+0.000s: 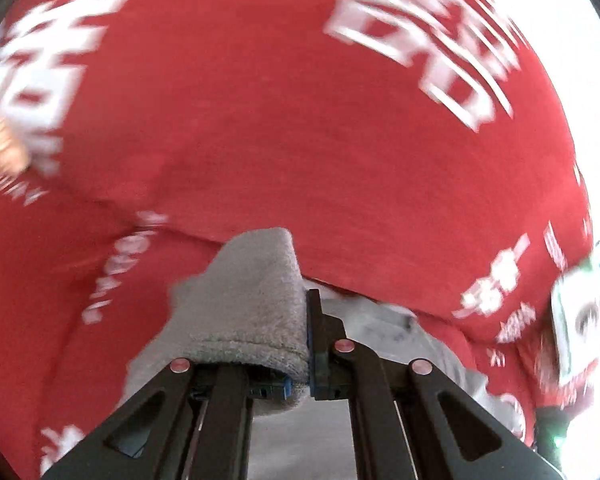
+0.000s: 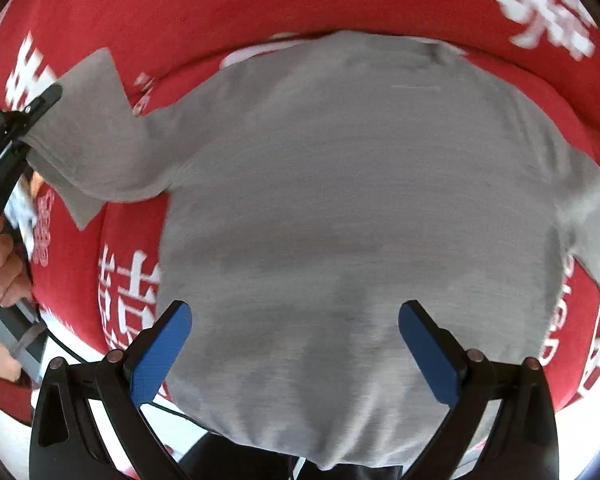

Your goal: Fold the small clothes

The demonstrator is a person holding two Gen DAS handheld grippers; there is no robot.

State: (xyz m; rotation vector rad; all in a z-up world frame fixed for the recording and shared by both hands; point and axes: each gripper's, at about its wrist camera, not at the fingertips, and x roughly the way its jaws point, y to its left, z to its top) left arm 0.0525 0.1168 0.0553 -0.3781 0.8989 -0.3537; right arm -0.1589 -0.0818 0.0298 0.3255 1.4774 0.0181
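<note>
Grey shirt (image 2: 340, 200) beneath open right tongs (image 2: 296, 344), left tongs (image 2: 32, 120) clamping sleeve (image 2: 92, 140) at left

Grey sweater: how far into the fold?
Early. Done: grey sweater lies spread flat on the red cloth, no fold visible. In hand: left tongs are shut on one sleeve. Right tongs are open over the hem. Left: both sleeves and body.

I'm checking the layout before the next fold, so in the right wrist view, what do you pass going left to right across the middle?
Left gripper shut on the grey shirt's sleeve → red printed cloth → grey shirt body → red printed cloth again at the right edge.
</note>
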